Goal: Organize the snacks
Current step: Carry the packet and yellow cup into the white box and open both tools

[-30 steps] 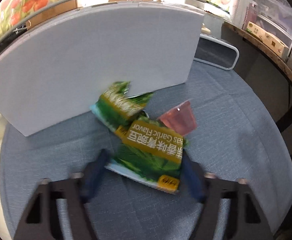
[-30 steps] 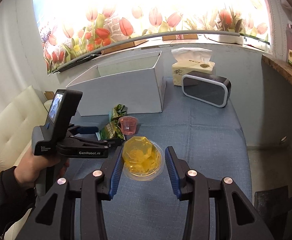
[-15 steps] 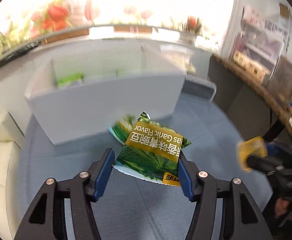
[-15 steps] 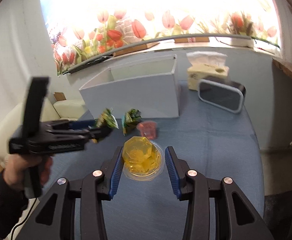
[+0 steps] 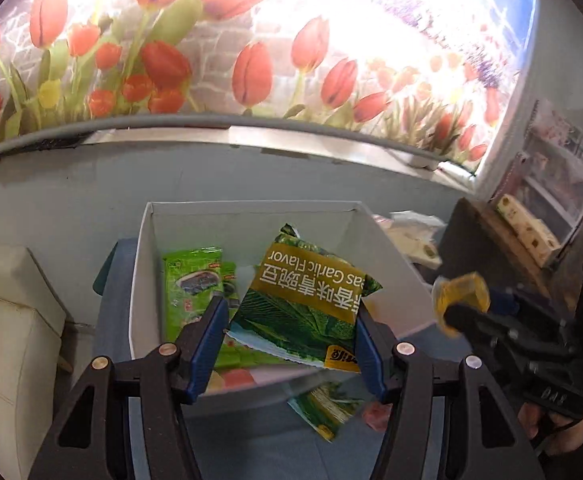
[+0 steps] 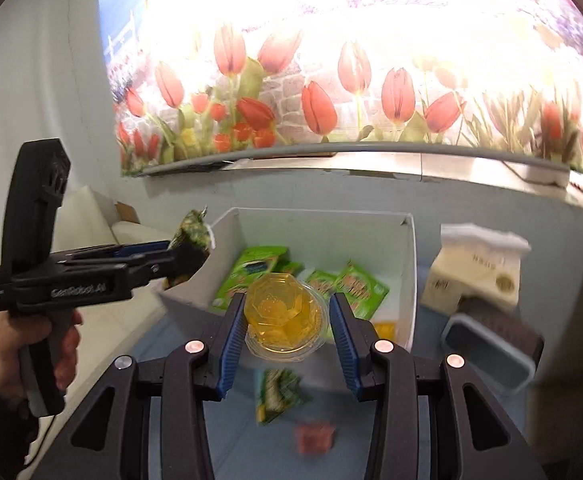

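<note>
My left gripper [image 5: 291,330] is shut on a green garlic pea packet [image 5: 305,300] and holds it over the open white box [image 5: 141,272]. It shows in the right wrist view [image 6: 189,248] at the box's left wall. My right gripper [image 6: 287,326] is shut on a clear yellow jelly cup [image 6: 285,318], held above the box's near wall [image 6: 183,304]; the cup also shows in the left wrist view [image 5: 461,294]. Green snack packets [image 6: 257,268] lie inside the box. Another green packet [image 6: 277,394] and a pink jelly cup [image 6: 315,438] lie on the blue table.
A tissue pack [image 6: 477,268] and a dark case with a pale rim [image 6: 491,344] stand right of the box. A cream sofa [image 5: 7,320] is at the left. A shelf with goods [image 5: 547,216] is at the right. A tulip mural covers the back wall.
Both grippers rose from the table and moved forward to the box, each carrying its snack. The second green packet and pink cup stayed on the table.
</note>
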`<state>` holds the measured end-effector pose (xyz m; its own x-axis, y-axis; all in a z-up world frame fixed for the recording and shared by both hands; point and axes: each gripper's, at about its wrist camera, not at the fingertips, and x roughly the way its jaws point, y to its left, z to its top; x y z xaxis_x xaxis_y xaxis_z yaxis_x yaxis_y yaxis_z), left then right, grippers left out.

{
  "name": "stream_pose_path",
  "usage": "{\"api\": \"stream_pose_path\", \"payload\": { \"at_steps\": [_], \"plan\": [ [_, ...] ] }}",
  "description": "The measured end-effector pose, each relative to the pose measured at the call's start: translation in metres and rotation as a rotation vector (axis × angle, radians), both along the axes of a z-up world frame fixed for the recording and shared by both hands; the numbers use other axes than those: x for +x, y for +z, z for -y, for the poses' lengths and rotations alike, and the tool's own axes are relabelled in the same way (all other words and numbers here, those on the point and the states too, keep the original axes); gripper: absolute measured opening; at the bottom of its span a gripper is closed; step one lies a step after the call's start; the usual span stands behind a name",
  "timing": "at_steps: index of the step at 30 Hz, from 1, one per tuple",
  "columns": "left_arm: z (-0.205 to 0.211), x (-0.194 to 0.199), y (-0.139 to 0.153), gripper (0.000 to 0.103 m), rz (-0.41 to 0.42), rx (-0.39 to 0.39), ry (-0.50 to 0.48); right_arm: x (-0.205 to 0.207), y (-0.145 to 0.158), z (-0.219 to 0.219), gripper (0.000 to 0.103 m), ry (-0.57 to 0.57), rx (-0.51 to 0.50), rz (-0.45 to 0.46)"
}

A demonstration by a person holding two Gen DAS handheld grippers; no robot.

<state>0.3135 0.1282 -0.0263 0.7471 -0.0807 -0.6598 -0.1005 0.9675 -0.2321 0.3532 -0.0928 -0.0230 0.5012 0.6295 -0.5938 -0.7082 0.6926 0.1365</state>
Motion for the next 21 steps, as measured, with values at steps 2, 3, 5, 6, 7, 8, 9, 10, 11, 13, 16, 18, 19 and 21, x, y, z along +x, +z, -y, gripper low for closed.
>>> {"api": "stream_pose_path", "payload": {
  "at_steps": [2,3,5,6,7,8,9,10,11,13,16,18,19,21],
  "plan": [
    [-0.003,0.017,-0.011,0.065,-0.032,0.009,-0.014,0.023,-0.006,-0.012,0.046,-0.004,-0.030,-0.008],
    [-0.002,0.021,-0.016,0.065,-0.040,0.014,-0.017,0.033,-0.010,-0.017,0.046,-0.004,-0.049,-0.011],
    [0.001,0.028,-0.023,0.065,-0.055,0.031,-0.028,0.048,-0.019,-0.024,0.046,-0.020,-0.101,-0.024],
    [0.001,0.033,-0.027,0.066,-0.070,0.040,-0.027,0.053,-0.025,-0.025,0.046,-0.028,-0.125,-0.025],
    [0.001,0.038,-0.032,0.067,-0.088,0.050,-0.023,0.058,-0.029,-0.027,0.046,-0.033,-0.145,-0.026],
    [0.001,0.041,-0.035,0.074,-0.108,0.055,-0.016,0.062,-0.033,-0.027,0.055,-0.046,-0.156,-0.044],
    [0.002,0.041,-0.037,0.090,-0.119,0.057,-0.003,0.065,-0.036,-0.026,0.064,-0.059,-0.156,-0.068],
    [0.000,0.040,-0.038,0.098,-0.108,0.055,0.001,0.065,-0.035,-0.022,0.082,-0.061,-0.138,-0.058],
    [-0.002,0.036,-0.038,0.103,-0.083,0.040,-0.009,0.061,-0.032,-0.019,0.094,-0.063,-0.117,-0.032],
    [-0.005,0.032,-0.038,0.103,-0.087,0.038,0.002,0.057,-0.027,-0.013,0.097,-0.062,-0.100,-0.010],
    [-0.008,0.028,-0.035,0.103,-0.090,0.039,0.011,0.052,-0.021,-0.005,0.103,-0.080,-0.098,0.003],
    [-0.008,0.025,-0.031,0.103,-0.078,0.048,0.021,0.049,-0.018,-0.001,0.103,-0.094,-0.101,0.012],
    [-0.007,0.024,-0.029,0.103,-0.073,0.053,0.023,0.047,-0.017,0.000,0.103,-0.106,-0.103,0.014],
    [-0.005,0.023,-0.026,0.103,-0.071,0.057,0.022,0.046,-0.015,0.003,0.103,-0.122,-0.096,0.010]
  ]
}}
